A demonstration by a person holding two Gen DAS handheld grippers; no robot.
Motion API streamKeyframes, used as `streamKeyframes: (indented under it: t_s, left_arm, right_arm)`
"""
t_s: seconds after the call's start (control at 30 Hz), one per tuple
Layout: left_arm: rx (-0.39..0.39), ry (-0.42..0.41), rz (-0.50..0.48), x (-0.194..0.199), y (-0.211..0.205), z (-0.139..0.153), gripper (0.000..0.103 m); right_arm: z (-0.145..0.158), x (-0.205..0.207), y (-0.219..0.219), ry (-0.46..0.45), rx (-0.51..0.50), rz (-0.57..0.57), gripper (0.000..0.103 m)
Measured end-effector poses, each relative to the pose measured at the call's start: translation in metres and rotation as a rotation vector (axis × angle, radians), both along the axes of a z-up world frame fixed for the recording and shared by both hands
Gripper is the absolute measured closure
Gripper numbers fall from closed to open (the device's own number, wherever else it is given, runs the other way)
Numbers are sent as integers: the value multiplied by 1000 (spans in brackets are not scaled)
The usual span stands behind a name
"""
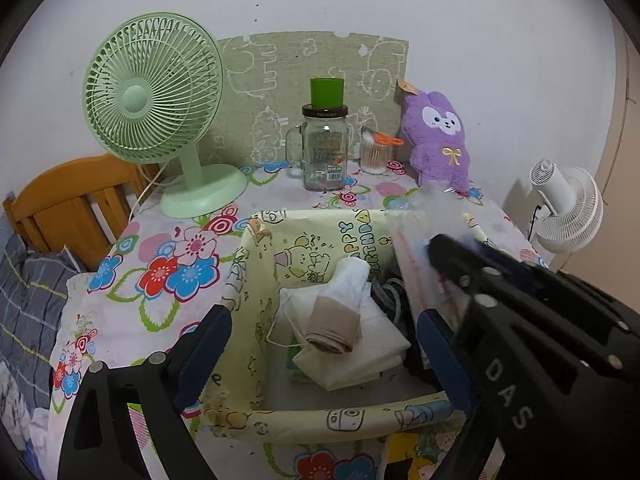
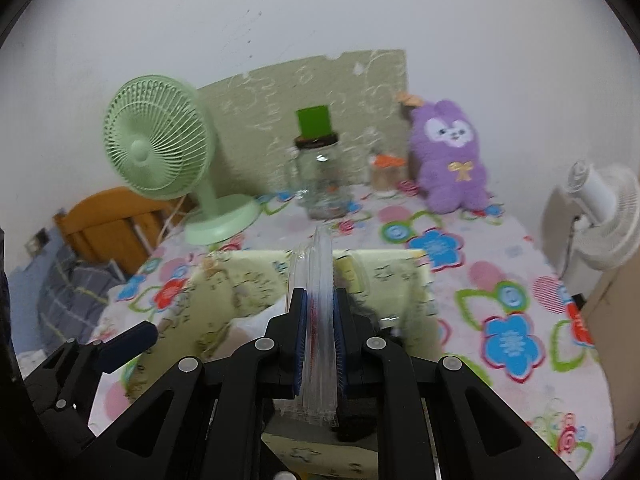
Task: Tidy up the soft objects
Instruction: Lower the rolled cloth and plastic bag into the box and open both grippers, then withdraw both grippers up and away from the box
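A pale yellow fabric storage box [image 1: 260, 292] with cartoon prints stands on the flowered table. Inside lie a folded cream cloth [image 1: 360, 356], a rolled beige and white sock [image 1: 340, 320] and a dark cord [image 1: 388, 296]. My left gripper [image 1: 320, 344] is open over the box's near side, empty. My right gripper [image 2: 320, 320] is shut on a clear plastic packet [image 2: 318, 280], held upright over the box [image 2: 224, 280]. The packet [image 1: 420, 256] and right gripper [image 1: 452, 256] also show in the left wrist view at the box's right edge. A purple plush toy [image 1: 438, 140] sits at the back right.
A green desk fan [image 1: 156, 96] stands at the back left. A glass jar mug [image 1: 324, 152] with a green cup on top and a cotton swab jar [image 1: 376, 154] stand before a green board. A white fan [image 1: 568, 208] is off the table's right; a wooden chair [image 1: 76, 204] is left.
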State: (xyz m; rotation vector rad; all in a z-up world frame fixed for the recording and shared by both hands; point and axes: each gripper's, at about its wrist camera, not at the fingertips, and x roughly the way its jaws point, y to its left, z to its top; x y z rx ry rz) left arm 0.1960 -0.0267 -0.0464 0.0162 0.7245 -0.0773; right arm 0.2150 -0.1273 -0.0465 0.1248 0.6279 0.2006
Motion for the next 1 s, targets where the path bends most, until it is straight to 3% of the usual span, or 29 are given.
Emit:
streamKeyframes:
  t_s: [0.1, 0.13, 0.23, 0.27, 1.0]
  left_arm:
    - [14, -3, 9, -1, 1, -1, 8]
    - [16, -3, 10, -1, 1, -1, 8]
    - [5, -4, 5, -3, 2, 0, 7]
    - [3, -4, 4, -3, 3, 0, 6]
    - [4, -84, 2, -44, -3, 28, 3]
  right_arm:
    - [-2, 1, 4, 13, -6, 7, 85]
    - [-3, 2, 4, 19, -5, 10, 77]
    - [-3, 1, 5, 42, 15, 31, 31]
    - [-2, 0, 3, 42, 30, 33, 25]
    - [30, -50, -5, -30, -21, -66, 9]
